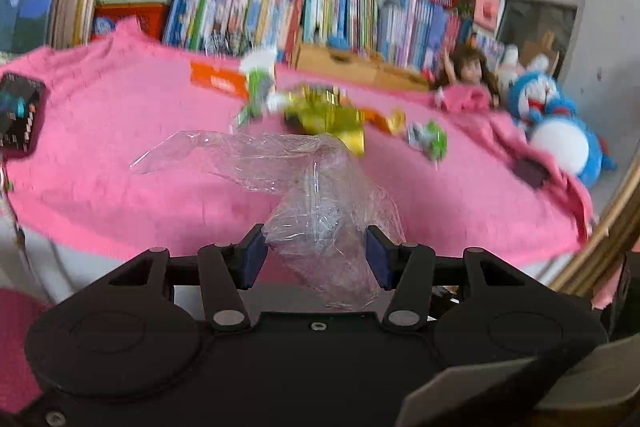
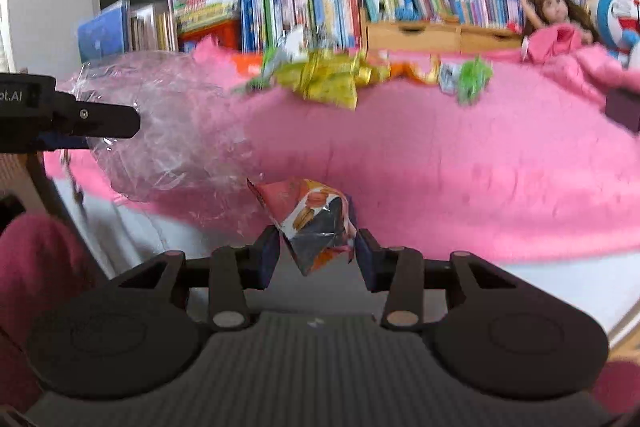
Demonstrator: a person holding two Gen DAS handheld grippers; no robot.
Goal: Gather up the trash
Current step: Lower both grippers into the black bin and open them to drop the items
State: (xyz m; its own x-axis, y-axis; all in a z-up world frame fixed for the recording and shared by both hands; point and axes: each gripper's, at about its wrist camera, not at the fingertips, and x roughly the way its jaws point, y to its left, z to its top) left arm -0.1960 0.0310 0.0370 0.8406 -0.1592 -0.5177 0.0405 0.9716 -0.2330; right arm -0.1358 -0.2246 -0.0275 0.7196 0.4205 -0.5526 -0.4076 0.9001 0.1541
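Right hand-held gripper (image 2: 316, 253) pinches wrapper (image 2: 314, 223) | left hand-held gripper (image 1: 316, 253) pinches clear bag (image 1: 320, 211) | pink blanket (image 2: 440, 167) edge near

A crinkled, glossy clear plastic bag (image 1: 320, 203) and a shiny printed foil wrapper (image 2: 316, 223) (creased) above a fuzzy, matt pink cloth (image 2: 440, 179).

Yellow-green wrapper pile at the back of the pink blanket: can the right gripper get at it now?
Probably not yet. The right gripper is shut on an orange snack wrapper, so its jaws are occupied. The path over the pink blanket to the yellow-green wrapper pile looks unobstructed.
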